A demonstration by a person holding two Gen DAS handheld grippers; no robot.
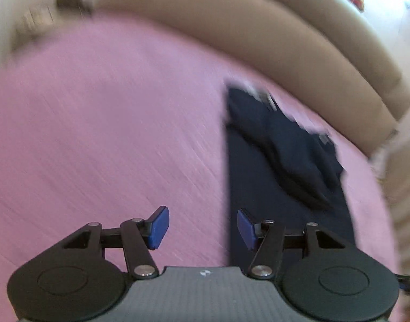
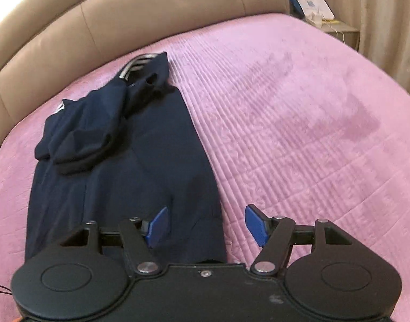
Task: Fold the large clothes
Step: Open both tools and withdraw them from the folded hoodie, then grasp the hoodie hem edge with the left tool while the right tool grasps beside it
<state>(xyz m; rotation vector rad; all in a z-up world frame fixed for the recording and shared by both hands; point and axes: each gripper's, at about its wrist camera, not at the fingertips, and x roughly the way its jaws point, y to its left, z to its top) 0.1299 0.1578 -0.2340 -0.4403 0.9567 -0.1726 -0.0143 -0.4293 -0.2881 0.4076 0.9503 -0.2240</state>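
A dark navy garment (image 2: pixel 140 161) lies in a long folded strip on the pink bedspread (image 2: pixel 298 123), with sleeves bunched on its far end and a striped collar (image 2: pixel 136 63) at the top. My right gripper (image 2: pixel 206 226) is open and empty, hovering over the garment's near right edge. In the blurred left wrist view the garment (image 1: pixel 282 166) lies to the right. My left gripper (image 1: pixel 202 226) is open and empty, above the bedspread (image 1: pixel 111 134) beside the garment's left edge.
A beige padded headboard (image 2: pixel 124 10) curves behind the bed. A bedside table with a white bag and cables (image 2: pixel 315 2) stands at the far right, next to a curtain (image 2: pixel 387 21). Wide pink bedspread lies right of the garment.
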